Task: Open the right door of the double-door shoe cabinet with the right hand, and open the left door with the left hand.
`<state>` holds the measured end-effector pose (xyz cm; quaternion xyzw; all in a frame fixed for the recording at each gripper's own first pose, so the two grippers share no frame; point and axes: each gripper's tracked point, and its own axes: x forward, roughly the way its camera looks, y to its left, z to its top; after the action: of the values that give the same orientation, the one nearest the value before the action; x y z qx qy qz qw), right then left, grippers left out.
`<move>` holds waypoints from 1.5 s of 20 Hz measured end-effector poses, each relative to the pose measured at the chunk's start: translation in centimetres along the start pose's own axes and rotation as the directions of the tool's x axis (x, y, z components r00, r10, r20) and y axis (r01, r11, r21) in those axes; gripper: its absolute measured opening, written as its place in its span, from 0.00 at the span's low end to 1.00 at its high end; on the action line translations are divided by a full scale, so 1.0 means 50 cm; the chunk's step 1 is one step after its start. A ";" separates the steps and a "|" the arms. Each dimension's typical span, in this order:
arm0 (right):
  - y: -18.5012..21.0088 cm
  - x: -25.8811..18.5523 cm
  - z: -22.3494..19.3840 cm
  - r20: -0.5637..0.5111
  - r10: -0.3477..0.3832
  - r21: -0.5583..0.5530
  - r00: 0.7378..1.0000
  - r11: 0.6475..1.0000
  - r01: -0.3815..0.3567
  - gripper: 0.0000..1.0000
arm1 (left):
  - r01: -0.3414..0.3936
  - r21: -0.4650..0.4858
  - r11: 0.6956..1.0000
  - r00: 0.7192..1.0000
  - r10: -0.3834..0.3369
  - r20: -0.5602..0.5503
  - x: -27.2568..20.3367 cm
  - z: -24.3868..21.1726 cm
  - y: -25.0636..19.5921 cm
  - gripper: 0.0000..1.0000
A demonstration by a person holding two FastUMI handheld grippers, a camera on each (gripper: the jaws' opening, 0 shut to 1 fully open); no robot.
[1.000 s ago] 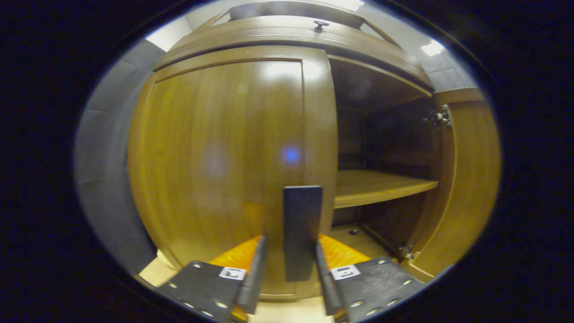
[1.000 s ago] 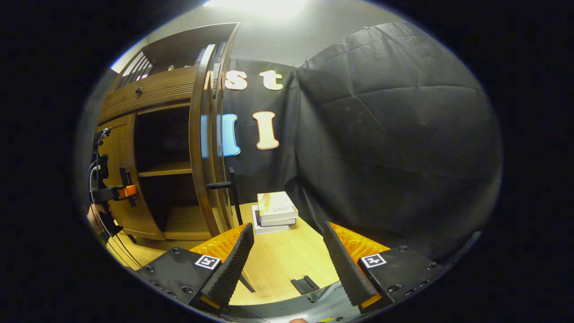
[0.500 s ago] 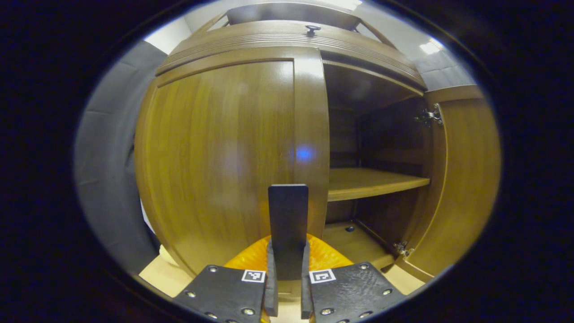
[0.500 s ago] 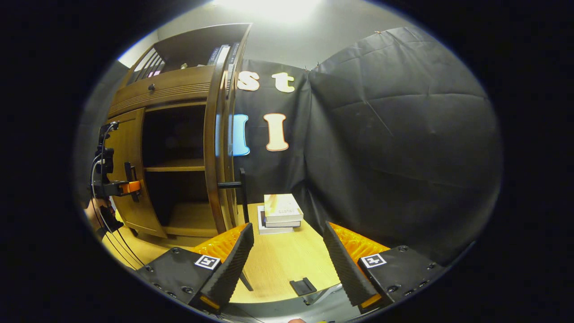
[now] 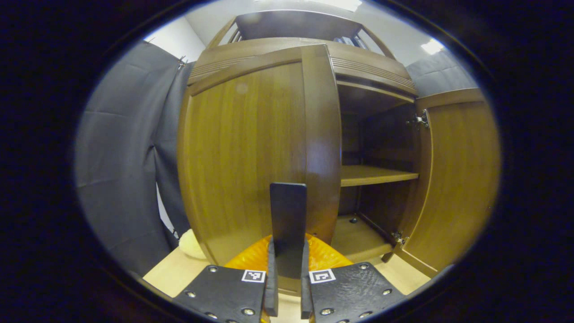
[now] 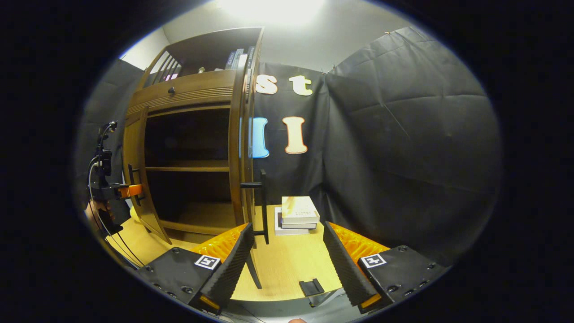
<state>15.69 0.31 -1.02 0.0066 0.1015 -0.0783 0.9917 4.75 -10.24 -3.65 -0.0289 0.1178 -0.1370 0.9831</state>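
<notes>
Black cloth is hanging all around a light wooden table (image 6: pixel 287 264), and a brown shoe cabinet (image 6: pixel 188 148) is standing on it. The left gripper (image 5: pixel 287 287) is squeezing the flat black handle (image 5: pixel 288 224) of the left door (image 5: pixel 251 152), with both fingers pressing on it. That door is standing partly open, swung out from the cabinet. The right door (image 5: pixel 453 179) is standing wide open, so the shelf (image 5: pixel 376 175) inside is showing. In the right gripper view, the right gripper (image 6: pixel 287 264) is hanging over the table with its fingers spread apart, holding nothing. A small stack of books (image 6: pixel 298 215) is lying near the cabinet, just beside the right door's black handle (image 6: pixel 263 206).
</notes>
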 end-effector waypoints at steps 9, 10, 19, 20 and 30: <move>0.095 -0.016 0.006 0.011 0.139 -0.035 0.990 0.990 -0.139 1.00 | -0.049 -0.013 0.999 0.999 0.049 -0.004 0.016 0.006 -0.028 0.21; 0.110 -0.013 0.005 0.010 0.155 -0.042 0.988 0.987 -0.154 1.00 | -0.052 -0.014 0.999 0.999 0.052 -0.004 0.017 0.009 -0.029 0.21; 0.248 0.014 0.011 0.006 0.285 -0.057 0.959 0.957 -0.284 0.98 | -0.096 -0.007 0.995 0.995 0.096 0.003 -0.003 0.022 -0.019 0.20; 0.261 0.018 0.010 0.006 0.297 -0.058 0.955 0.954 -0.296 0.98 | -0.103 -0.002 0.995 0.995 0.103 0.006 -0.003 0.026 -0.020 0.20; 0.388 0.056 0.011 -0.005 0.400 -0.081 0.917 0.913 -0.399 0.98 | -0.175 0.054 0.983 0.985 0.174 0.011 -0.013 0.031 -0.015 0.20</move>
<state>21.56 19.04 -1.09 -0.0129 0.0951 0.1299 0.9869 4.31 -10.73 -1.94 0.0080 0.1129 -0.0535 0.9921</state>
